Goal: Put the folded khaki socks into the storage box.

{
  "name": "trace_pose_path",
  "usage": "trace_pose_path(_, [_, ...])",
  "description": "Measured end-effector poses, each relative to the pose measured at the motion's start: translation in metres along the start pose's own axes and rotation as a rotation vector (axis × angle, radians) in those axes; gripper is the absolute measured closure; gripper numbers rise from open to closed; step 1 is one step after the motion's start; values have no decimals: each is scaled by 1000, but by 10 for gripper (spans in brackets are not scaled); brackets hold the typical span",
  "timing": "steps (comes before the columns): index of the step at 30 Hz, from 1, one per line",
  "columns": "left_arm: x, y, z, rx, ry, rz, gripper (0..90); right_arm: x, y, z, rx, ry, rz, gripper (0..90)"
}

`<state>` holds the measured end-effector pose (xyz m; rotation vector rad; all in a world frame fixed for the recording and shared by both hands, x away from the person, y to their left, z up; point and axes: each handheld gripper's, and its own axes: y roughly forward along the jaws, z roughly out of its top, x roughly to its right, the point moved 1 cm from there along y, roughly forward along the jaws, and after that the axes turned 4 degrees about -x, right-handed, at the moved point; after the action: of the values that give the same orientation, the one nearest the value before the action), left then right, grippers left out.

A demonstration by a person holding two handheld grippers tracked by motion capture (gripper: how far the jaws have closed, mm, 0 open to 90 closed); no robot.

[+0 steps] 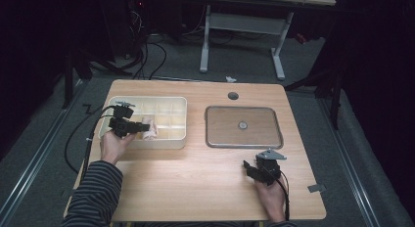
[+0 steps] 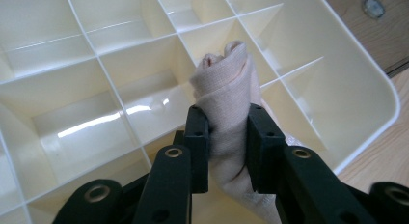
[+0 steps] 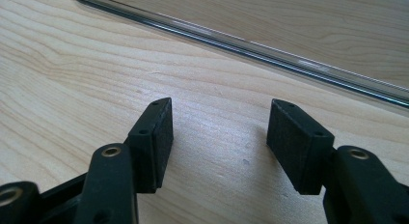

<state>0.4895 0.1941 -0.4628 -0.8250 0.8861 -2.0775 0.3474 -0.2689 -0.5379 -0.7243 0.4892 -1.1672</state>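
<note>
A rolled beige cloth (image 2: pixel 225 96) is pinched between the two black jaws of my left gripper (image 2: pixel 227 137), which is shut on it above the cream divided box (image 2: pixel 366 89). From above, that cloth roll (image 1: pixel 149 129) hangs over the box's front compartments, with the left gripper (image 1: pixel 138 127) at the box's (image 1: pixel 169 144) left end. My right gripper (image 3: pixel 219 137) rests low over the bare wooden table (image 3: pixel 96 64), jaws open with nothing between them. In the high view the right gripper (image 1: pixel 249 167) sits just in front of the clear lid (image 1: pixel 243 125).
The flat clear lid with a round knob (image 1: pixel 242 124) lies right of the box; its edge (image 3: pixel 251 45) runs across the right gripper view. A round cable hole (image 1: pixel 233 96) sits near the table's far edge. Cables trail off the table's left side.
</note>
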Motion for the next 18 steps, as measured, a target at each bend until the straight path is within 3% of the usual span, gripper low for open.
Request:
trace_pose_path(4, [-1,2,-1,-12,12,30,739,0,0,0,0,0,-1,424])
trace_pose_path(18, [-1,6,-3,-47,64,75,741,0,0,0,0,0,-1,422])
